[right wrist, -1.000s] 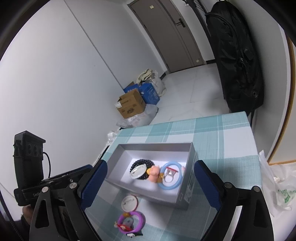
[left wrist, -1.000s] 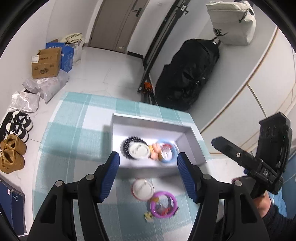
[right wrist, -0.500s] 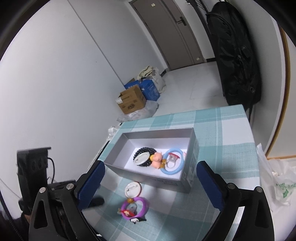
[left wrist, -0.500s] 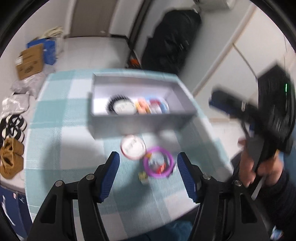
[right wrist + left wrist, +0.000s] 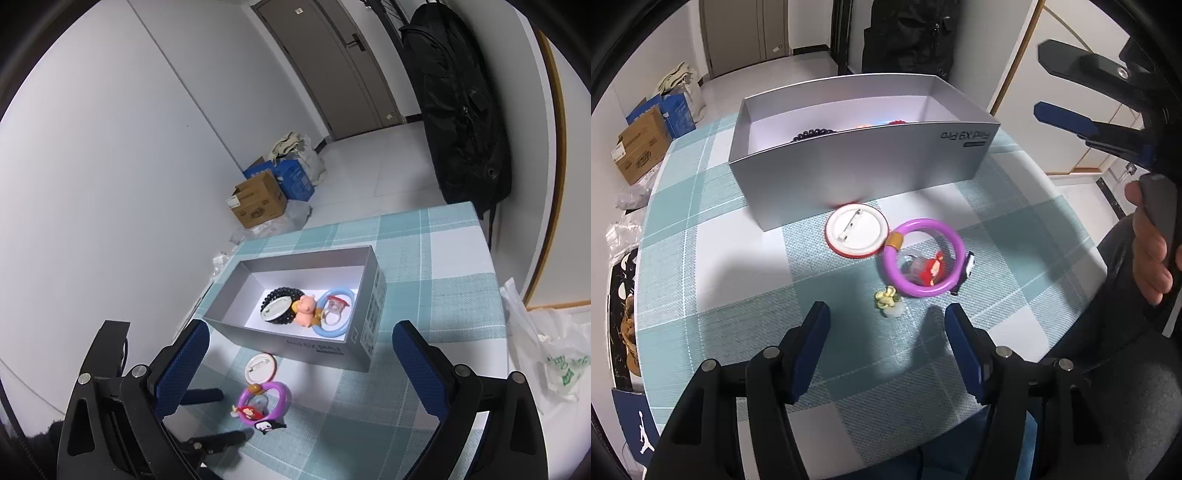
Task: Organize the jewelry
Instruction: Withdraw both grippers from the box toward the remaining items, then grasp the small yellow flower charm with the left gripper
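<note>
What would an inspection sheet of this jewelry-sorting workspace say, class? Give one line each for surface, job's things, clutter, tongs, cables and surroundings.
Surface: teal and white checked tablecloth, flat.
Job's things: open grey cardboard box holding a black beaded bracelet, pink pig figure and light blue ring. In front of the box: round white pin badge, pin side up, touching a purple plastic ring; small yellow-green charm nearby.
Clutter: nothing seen on the table.
Tongs: left tongs open, low behind the charm; right tongs open, empty.
Cables: nothing seen.
Surroundings: brown cardboard carton, black bag, grey door.
</note>
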A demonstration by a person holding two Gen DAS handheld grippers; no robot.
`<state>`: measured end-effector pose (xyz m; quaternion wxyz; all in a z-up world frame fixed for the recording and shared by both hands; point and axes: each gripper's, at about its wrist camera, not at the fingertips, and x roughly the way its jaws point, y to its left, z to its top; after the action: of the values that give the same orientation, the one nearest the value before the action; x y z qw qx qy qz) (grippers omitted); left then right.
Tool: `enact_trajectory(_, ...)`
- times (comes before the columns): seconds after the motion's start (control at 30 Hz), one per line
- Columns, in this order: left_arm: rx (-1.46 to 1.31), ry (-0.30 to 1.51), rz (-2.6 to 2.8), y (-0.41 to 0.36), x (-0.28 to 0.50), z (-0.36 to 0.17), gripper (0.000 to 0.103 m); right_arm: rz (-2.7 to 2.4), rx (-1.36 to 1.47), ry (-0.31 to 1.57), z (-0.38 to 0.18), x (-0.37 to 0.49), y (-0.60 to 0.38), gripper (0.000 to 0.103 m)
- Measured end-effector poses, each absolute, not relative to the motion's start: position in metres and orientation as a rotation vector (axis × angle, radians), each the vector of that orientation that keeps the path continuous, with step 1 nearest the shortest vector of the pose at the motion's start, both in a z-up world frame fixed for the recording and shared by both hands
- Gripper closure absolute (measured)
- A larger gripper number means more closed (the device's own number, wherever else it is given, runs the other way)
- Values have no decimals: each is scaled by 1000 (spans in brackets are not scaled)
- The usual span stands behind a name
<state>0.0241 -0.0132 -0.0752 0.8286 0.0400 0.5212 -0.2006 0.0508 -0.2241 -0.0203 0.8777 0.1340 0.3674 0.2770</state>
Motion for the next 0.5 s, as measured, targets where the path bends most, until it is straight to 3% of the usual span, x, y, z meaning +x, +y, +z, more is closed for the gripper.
enact_trajectory(0.17,120,1094,-418,-15,26,-77,45,573,279,771,-21,49,-225,3)
enact_trajectory(0.27,163,1080,-399,-22,27,-78,61,559,284,783,-23,45,-229,3)
enact_trajectory(0.5,183,1064,-425,-23,22,-77,84,549,302,791,-24,36,-235,2)
